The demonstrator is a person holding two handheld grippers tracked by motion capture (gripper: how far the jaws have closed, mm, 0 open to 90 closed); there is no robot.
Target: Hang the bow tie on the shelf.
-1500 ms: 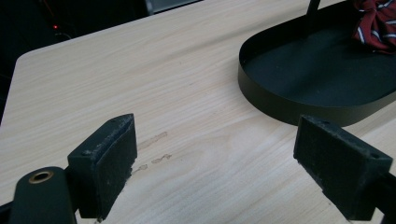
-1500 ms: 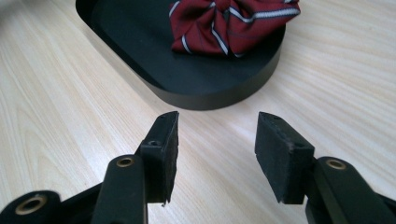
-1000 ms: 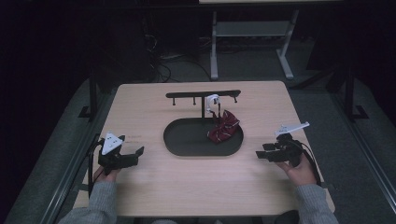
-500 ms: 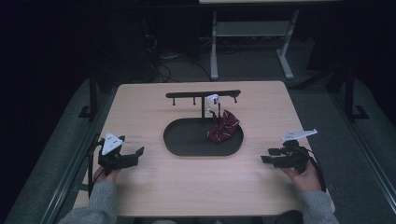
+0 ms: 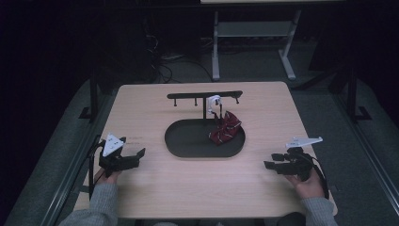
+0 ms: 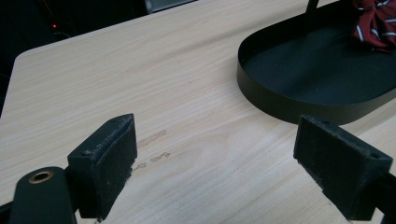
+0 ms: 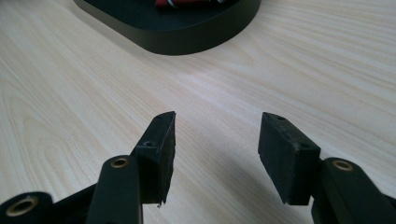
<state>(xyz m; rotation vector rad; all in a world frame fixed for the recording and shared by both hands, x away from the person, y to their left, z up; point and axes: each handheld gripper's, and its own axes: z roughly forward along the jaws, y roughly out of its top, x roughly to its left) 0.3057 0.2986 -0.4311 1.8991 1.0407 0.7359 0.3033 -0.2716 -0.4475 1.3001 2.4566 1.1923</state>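
Note:
A black oval tray (image 5: 188,141) with a T-shaped hook stand (image 5: 205,96) sits mid-table. A dark red striped cloth (image 5: 225,128) lies bunched in the tray's right end, under a white hook piece (image 5: 214,101). My left gripper (image 5: 136,155) rests near the table's left front, open and holding nothing; in its own view the left gripper (image 6: 215,168) faces the tray (image 6: 299,100) and the cloth (image 6: 378,21). My right gripper (image 5: 270,165) is at the right front, open and holding nothing. In its own view the right gripper (image 7: 215,144) points toward the tray's rim (image 7: 187,39).
The light wooden table (image 5: 197,188) has bare wood between the grippers and around the tray. A faint smudge (image 6: 152,140) marks the wood by the left gripper. Beyond the table stand a desk frame (image 5: 254,42) and cables on a dark floor.
My right gripper has drawn back toward the table's front right edge and lowered. The left gripper has barely moved. The cloth and tray are unchanged.

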